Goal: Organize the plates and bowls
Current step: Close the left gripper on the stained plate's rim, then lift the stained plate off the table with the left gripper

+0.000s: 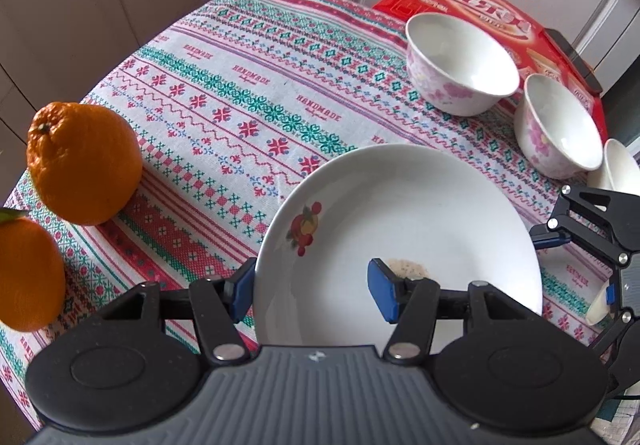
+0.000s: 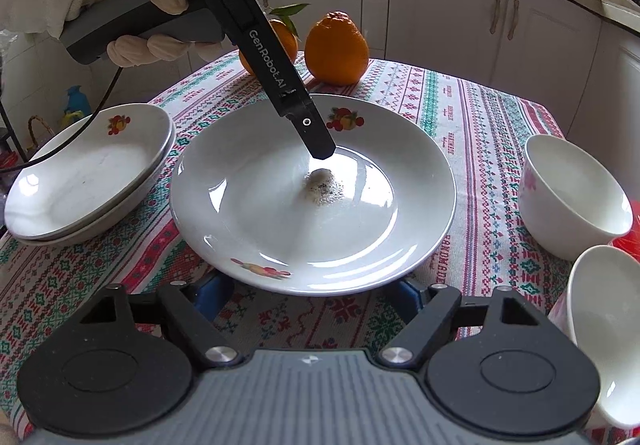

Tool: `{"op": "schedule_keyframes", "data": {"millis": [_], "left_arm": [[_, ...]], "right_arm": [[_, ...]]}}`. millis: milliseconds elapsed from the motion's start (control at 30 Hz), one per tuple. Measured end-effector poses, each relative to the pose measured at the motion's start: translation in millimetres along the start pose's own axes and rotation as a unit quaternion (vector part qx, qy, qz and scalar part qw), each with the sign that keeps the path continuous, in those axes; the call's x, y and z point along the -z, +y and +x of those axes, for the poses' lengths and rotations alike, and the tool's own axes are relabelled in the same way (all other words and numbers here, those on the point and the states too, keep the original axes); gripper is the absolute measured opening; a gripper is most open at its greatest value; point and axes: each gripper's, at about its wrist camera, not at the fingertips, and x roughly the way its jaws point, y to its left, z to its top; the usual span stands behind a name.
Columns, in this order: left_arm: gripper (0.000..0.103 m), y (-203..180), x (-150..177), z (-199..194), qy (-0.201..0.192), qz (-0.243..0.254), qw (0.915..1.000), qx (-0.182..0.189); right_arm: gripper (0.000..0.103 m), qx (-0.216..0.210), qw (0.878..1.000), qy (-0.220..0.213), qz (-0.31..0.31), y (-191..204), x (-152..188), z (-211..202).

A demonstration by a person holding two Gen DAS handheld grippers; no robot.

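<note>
Where the tablecloth (image 1: 248, 85) reads "HANDMADE", the claw (image 2: 316, 149) reads "GenRobot.AI".

Right hand-held gripper (image 2: 308, 295) pads mostly hidden beneath the plate (image 2: 248, 213) rim.

White ceramic plate with fruit motif (image 1: 400, 229) gripped at its rim by left gripper (image 1: 316, 291) blue fingers (image 1: 382, 291), two floral bowls (image 1: 460, 61) at two o'clock, two oranges (image 1: 84, 161) at nine o'clock, patterned cloth worktop (image 1: 240, 105)
</note>
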Motion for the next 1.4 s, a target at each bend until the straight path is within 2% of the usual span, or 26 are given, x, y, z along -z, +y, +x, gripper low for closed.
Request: {"op": "schedule_keyframes", "data": {"millis": [400, 733, 967, 1400], "left_arm": [[0.057, -15, 25, -39, -0.023, -0.025, 0.9993, -0.015], [0.057, -24, 62, -75, -0.044, -0.06, 0.9964, -0.04], [0.057, -23, 99, -96, -0.054, -0.096, 0.9923, -0.057], [0.057, -10, 164, -118, -0.072, -0.171, 0.9791, -0.083]], "right_arm": [[0.085, -0.016, 0.999, -0.018, -0.035, 17, 0, -34], [0.085, -0.046, 0.996, -0.034, -0.068, 36, -7, -54], [0.085, -0.075, 0.992, -0.034, -0.094, 58, -10, -53], [0.085, -0.118, 0.982, -0.029, -0.141, 98, -21, -41]]}}
